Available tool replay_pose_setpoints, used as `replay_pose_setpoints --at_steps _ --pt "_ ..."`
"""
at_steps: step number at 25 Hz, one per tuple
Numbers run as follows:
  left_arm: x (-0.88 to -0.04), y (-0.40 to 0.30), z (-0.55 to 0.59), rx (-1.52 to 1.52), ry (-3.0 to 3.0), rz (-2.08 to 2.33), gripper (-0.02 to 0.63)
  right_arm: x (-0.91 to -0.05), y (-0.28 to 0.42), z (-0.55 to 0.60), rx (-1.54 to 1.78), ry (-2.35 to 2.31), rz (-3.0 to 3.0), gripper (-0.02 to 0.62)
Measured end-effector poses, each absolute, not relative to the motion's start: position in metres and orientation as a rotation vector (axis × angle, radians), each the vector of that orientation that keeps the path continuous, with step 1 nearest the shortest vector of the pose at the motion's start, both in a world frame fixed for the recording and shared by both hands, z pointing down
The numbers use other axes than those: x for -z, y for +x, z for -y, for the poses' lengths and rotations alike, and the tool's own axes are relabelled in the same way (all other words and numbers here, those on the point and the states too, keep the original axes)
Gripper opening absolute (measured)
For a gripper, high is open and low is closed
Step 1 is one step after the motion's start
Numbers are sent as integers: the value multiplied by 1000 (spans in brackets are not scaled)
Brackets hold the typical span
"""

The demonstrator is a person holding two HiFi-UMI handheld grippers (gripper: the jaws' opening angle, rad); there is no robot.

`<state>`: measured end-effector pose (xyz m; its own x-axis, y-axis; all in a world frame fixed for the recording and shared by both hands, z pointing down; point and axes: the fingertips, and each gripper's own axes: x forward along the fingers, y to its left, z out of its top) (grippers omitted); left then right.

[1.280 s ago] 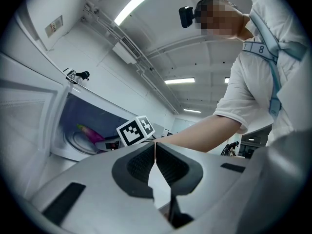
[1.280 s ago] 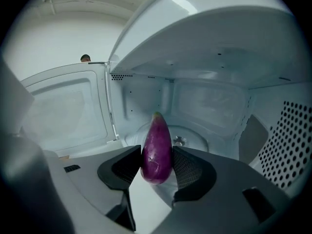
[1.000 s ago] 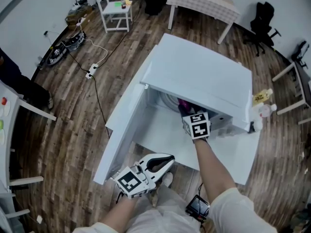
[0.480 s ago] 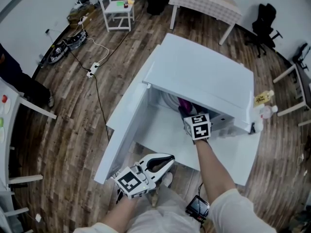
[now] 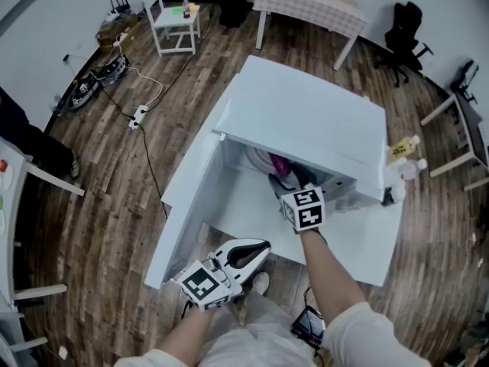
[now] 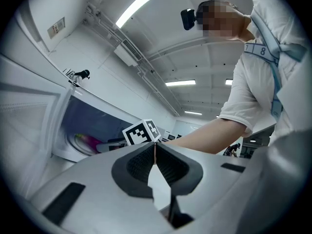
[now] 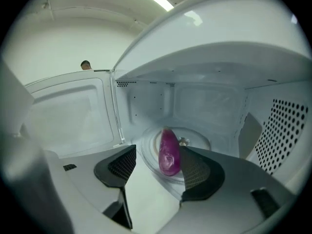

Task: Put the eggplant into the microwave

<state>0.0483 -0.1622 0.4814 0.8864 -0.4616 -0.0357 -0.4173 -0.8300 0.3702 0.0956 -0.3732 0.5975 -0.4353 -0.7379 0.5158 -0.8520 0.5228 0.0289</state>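
The purple eggplant (image 7: 168, 152) lies on the glass turntable (image 7: 197, 141) inside the white microwave (image 5: 306, 121), whose door (image 5: 191, 197) hangs open to the left. My right gripper (image 7: 156, 162) sits at the oven mouth with its jaws opening. The eggplant rests free just past the fingertips, close to the right one, and no pad presses on it. In the head view the eggplant (image 5: 278, 162) shows just beyond the right gripper (image 5: 281, 183). My left gripper (image 5: 260, 251) is shut and empty, held low near the person's body, well short of the microwave.
Two bottles (image 5: 403, 150) stand on the white table's right edge beside the microwave. On the wooden floor around are a white chair (image 5: 172, 21), a cloth-covered table (image 5: 306, 2), a black office chair (image 5: 401, 29) and cables (image 5: 99, 82).
My right gripper has drawn back a little from the oven cavity toward the person, leaving the eggplant on the turntable. The left gripper has stayed put.
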Motion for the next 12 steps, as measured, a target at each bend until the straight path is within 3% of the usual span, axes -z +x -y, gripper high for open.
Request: replay_pose_setpoints --at_steps 12 --pt "-467 54 169 172 2733 661 2 -559 95 337 -277 1282 2393 282"
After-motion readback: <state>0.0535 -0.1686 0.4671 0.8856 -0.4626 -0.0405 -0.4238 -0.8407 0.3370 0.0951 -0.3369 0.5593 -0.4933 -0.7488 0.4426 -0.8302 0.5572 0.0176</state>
